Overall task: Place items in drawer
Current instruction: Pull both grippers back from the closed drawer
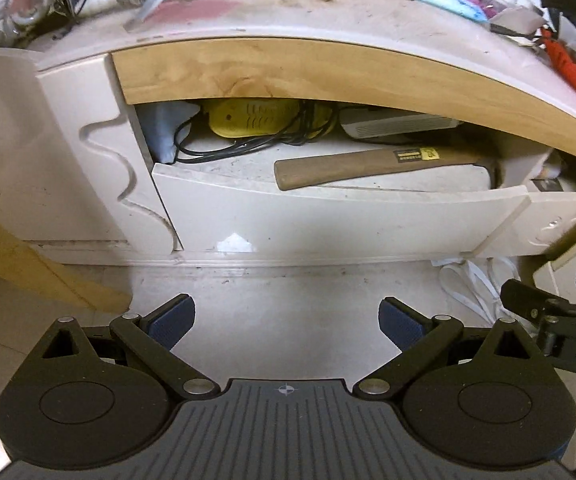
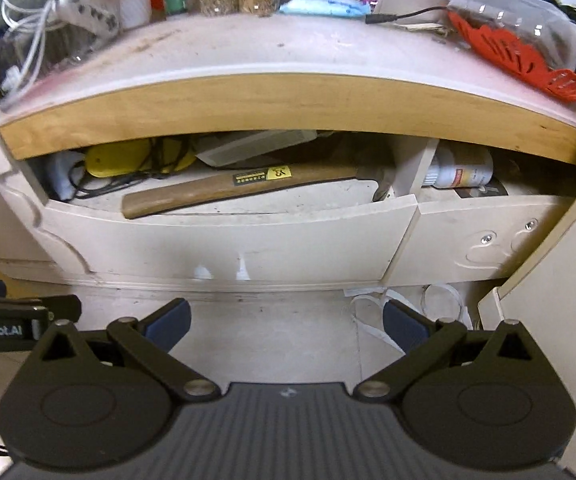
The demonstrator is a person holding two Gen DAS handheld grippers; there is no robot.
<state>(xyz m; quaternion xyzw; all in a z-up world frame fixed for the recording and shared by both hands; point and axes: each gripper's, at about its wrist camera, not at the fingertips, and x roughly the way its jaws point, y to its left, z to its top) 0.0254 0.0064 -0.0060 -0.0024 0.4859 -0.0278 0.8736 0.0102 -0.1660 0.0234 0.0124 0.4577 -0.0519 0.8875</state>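
The cream drawer under the wooden-edged tabletop stands partly open; it also shows in the right wrist view. Inside lies a wooden-handled hammer, a yellow device with black cord and a white flat box. My left gripper is open and empty, below and in front of the drawer. My right gripper is open and empty, also in front of the drawer.
A second open drawer to the right holds a white bottle. The tabletop carries clutter: a red felt piece, cables, jars, bags. White straps lie on the floor. A wooden plank leans at left.
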